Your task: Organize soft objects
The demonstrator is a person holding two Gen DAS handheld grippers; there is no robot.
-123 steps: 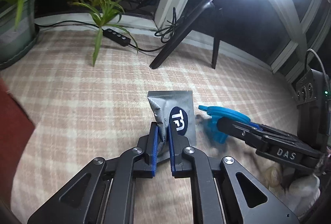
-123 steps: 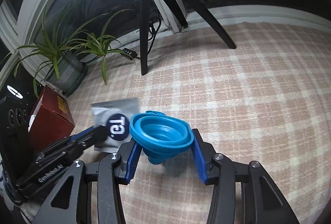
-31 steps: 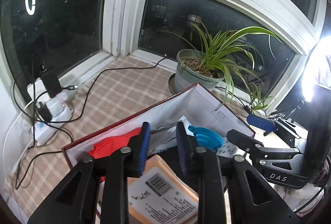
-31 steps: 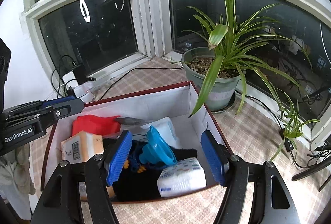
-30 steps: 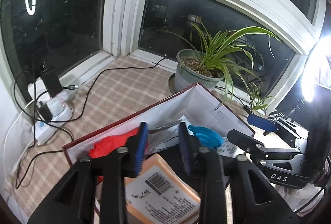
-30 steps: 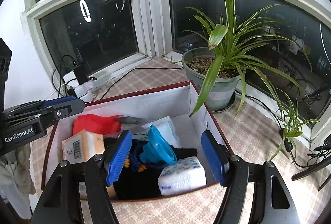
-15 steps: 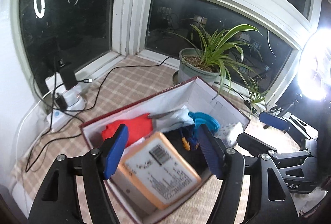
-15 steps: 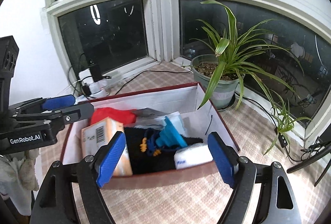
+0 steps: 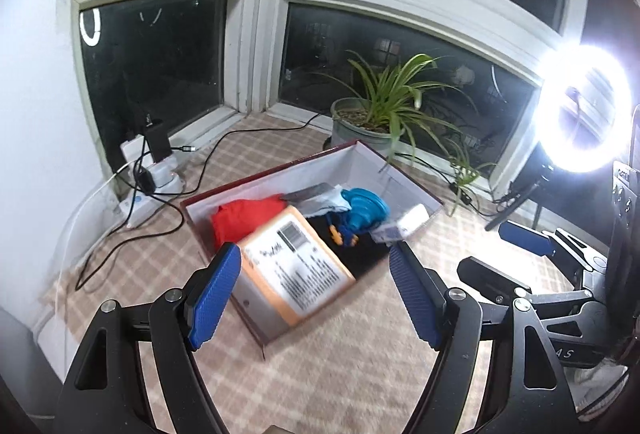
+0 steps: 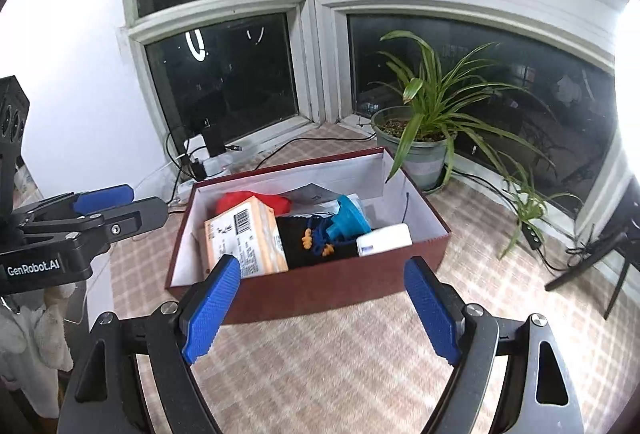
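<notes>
Our fingers are spread wide on both sides and hold nothing: the left gripper (image 9: pixel 316 286) and the right gripper (image 10: pixel 322 308) hang empty in the air above the checked cloth (image 10: pixel 340 374), short of the box (image 10: pixel 320 286) and touching none of it. We judge this the stance of hands with nothing left to carry, since every soft thing we can see lies inside the box's white walls. There the orange packet (image 10: pixel 244 238) leans at the left, with the red cloth (image 9: pixel 244 211) bunched behind it; the black fabric (image 10: pixel 304 246) with its blue and orange cord fills the middle, the blue funnel (image 10: pixel 348 220) tips on its side above it, a grey pouch (image 9: pixel 310 191) lies flat against the far wall, and the white tissue pack (image 10: pixel 386 238) rests at the right end. Packed that closely, they keep one another from sliding. Beyond the box a potted plant (image 10: pixel 420 149) stands by the dark window, a power strip (image 9: pixel 148 189) trails its cables along the sill, and a ring light (image 9: pixel 582 105) glares at the right. We cannot tell whether more items wait out of view.
</notes>
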